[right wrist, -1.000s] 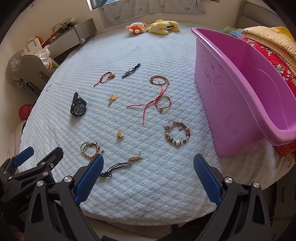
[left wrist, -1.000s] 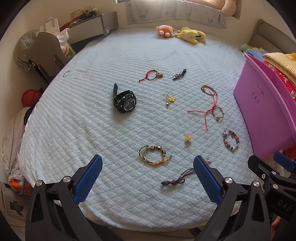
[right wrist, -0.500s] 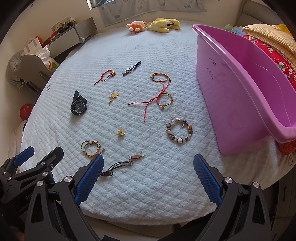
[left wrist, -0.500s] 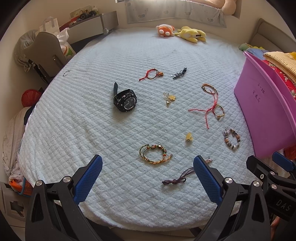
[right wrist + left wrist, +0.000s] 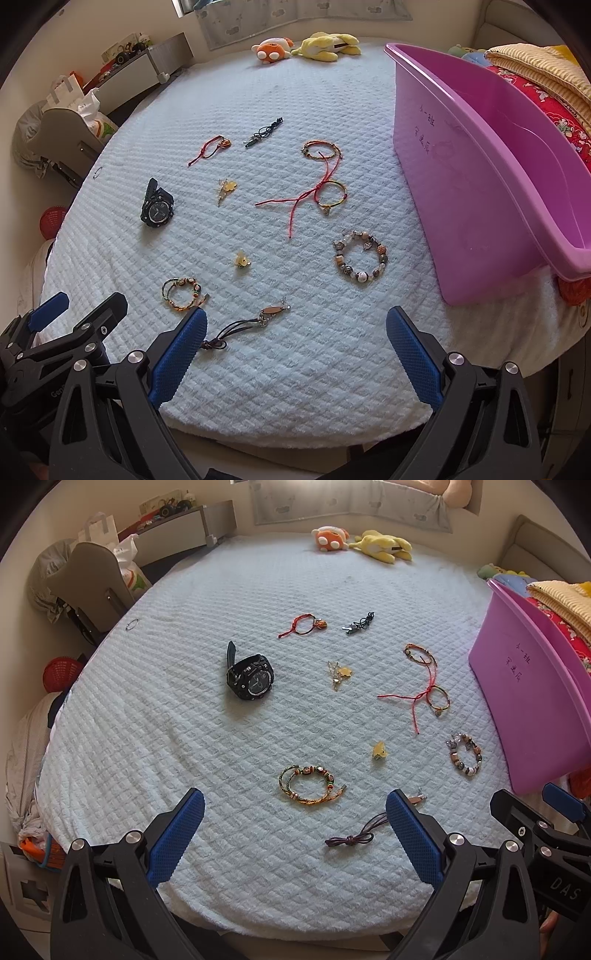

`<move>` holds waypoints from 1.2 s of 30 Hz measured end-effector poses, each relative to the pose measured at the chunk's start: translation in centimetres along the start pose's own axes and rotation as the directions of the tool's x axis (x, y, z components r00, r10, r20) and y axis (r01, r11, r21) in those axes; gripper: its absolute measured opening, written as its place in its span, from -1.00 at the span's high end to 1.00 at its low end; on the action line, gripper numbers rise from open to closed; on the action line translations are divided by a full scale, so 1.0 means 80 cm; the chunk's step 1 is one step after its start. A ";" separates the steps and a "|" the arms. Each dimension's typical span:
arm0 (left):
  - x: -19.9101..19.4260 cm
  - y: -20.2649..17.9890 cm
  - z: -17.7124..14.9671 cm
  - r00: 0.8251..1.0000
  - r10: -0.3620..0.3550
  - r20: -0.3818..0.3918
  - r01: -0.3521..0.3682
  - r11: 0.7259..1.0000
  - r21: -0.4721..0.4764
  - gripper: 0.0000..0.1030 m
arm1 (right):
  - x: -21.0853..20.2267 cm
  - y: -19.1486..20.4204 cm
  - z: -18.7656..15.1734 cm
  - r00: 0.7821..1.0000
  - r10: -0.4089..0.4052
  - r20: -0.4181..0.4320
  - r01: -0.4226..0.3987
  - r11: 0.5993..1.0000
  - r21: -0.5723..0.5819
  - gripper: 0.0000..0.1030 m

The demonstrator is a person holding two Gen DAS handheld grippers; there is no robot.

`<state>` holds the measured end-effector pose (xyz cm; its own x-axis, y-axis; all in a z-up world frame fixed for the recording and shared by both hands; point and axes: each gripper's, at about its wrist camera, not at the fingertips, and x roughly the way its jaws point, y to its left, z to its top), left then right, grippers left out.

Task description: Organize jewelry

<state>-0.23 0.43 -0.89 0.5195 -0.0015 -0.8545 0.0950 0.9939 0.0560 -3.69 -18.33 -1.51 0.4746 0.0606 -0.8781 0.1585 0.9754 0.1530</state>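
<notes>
Jewelry lies spread on a pale quilted bed [image 5: 147, 738]. A black watch [image 5: 251, 675] rests left of centre. A braided beaded bracelet [image 5: 310, 784] lies just ahead of my left gripper [image 5: 295, 812], which is open and holds nothing. Its right pad partly covers a dark cord pendant [image 5: 354, 836]. My right gripper [image 5: 295, 325] is open and holds nothing, with that cord pendant [image 5: 251, 321] near its left finger. A chunky bead bracelet [image 5: 360, 260] lies further ahead. Red string bracelets [image 5: 321, 184] and a yellow charm [image 5: 242, 260] lie mid-bed. A pink tub [image 5: 480, 184] stands at the right.
Two plush toys [image 5: 365, 544] lie at the bed's far edge. A red cord bracelet [image 5: 303, 624], a dark cord piece [image 5: 358, 622] and a gold charm [image 5: 340, 672] lie beyond the watch. Folded bedding [image 5: 546, 74] is behind the tub. A chair [image 5: 92, 587] stands left.
The right wrist view has shifted slightly, so the tub and jewelry sit a little differently in frame. Both grippers stay open and no jewelry has moved.
</notes>
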 end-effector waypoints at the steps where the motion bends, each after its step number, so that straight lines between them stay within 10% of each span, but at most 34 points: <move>1: 0.000 0.000 0.001 1.000 0.000 0.000 0.000 1.000 0.000 -0.88 | 0.001 0.000 0.000 1.000 -0.001 0.000 0.001 1.000 -0.001 -0.81; 36: 0.012 0.007 -0.010 1.000 0.007 -0.010 -0.007 1.000 -0.004 -0.88 | 0.008 -0.007 -0.003 1.000 -0.006 0.008 0.006 1.000 0.004 -0.81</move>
<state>-0.33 1.11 -2.09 0.5112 0.0068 -0.8594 0.0878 0.9943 0.0601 -3.70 -18.78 -2.31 0.4808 0.0534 -0.8752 0.1647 0.9749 0.1500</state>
